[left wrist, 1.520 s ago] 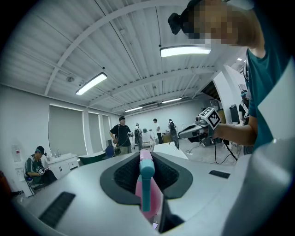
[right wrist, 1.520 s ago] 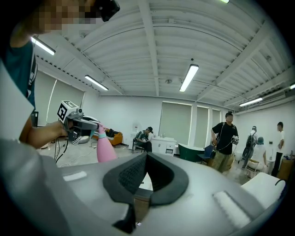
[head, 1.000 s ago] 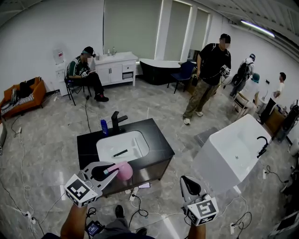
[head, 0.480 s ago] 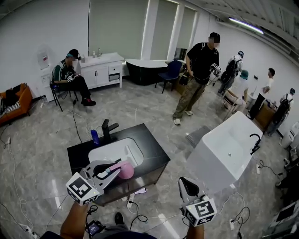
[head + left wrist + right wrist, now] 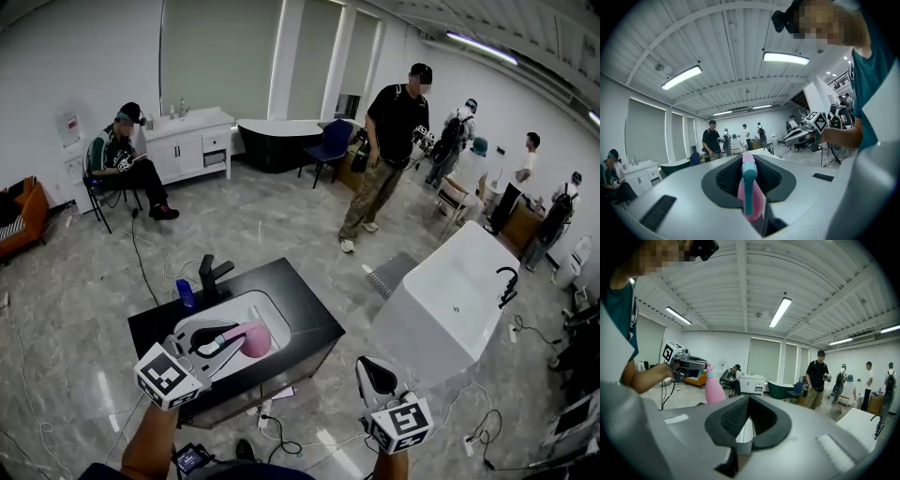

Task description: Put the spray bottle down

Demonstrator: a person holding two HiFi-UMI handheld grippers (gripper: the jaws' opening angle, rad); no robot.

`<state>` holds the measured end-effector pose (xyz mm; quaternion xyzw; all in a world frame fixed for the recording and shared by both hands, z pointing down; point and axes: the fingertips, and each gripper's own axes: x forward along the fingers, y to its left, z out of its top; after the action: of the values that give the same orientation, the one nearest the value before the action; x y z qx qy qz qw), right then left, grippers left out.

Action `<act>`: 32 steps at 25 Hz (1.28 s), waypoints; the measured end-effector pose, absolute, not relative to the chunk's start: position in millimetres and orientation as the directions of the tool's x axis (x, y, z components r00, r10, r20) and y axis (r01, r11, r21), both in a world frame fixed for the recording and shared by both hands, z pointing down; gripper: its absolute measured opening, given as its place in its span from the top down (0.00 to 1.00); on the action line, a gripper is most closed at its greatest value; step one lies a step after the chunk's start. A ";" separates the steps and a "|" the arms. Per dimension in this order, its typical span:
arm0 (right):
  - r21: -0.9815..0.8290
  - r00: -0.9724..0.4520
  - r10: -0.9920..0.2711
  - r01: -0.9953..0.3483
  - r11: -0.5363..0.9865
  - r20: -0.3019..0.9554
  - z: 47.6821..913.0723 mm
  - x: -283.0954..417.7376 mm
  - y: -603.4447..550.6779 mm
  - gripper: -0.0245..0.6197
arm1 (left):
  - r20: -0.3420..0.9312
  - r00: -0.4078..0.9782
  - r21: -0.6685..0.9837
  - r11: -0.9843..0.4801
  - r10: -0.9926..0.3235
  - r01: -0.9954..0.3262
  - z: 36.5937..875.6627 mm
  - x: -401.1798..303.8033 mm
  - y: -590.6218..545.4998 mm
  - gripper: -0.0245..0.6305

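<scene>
Head view: a pink spray bottle (image 5: 255, 339) with a teal trigger head hangs above the white basin (image 5: 277, 309) set in a black surface (image 5: 314, 323), clamped at the neck by the left gripper (image 5: 232, 336). The jaws close narrowly on the neck just under the trigger, and the body hangs below them. The plastic looks light and stiff, though how full it is cannot be told. Its rounded, glossy body would likely slip in a grip, so the neck under the head looks the surest hold. The flat base should stand steady on the bare black top beside the basin. A dark faucet (image 5: 212, 275) and a small blue bottle (image 5: 186, 293) stand at the basin's far edge. The right gripper (image 5: 366, 366) is held low, well apart, its jaws drawn together at the tips with nothing between them.
</scene>
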<state>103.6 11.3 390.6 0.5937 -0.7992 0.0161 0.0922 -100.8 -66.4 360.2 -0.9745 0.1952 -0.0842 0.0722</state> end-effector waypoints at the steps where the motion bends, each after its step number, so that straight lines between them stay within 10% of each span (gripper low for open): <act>1: 0.085 -0.276 -0.946 -0.952 0.293 0.169 391.5 99.4 5.5 0.95 | 0.136 0.912 -0.172 -0.916 -0.386 -0.362 361.1 -102.8 -72.9 0.86; 32: 0.070 -0.556 -0.799 -0.809 0.583 0.229 431.0 166.0 -228.8 0.95 | 0.152 0.769 -0.134 -0.784 -0.621 -0.606 402.8 -31.3 -277.4 0.86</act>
<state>166.0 -228.8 431.0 0.4561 -0.8817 0.0216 0.1188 -31.3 -277.4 402.8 -0.9397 0.3264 -0.0943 0.0388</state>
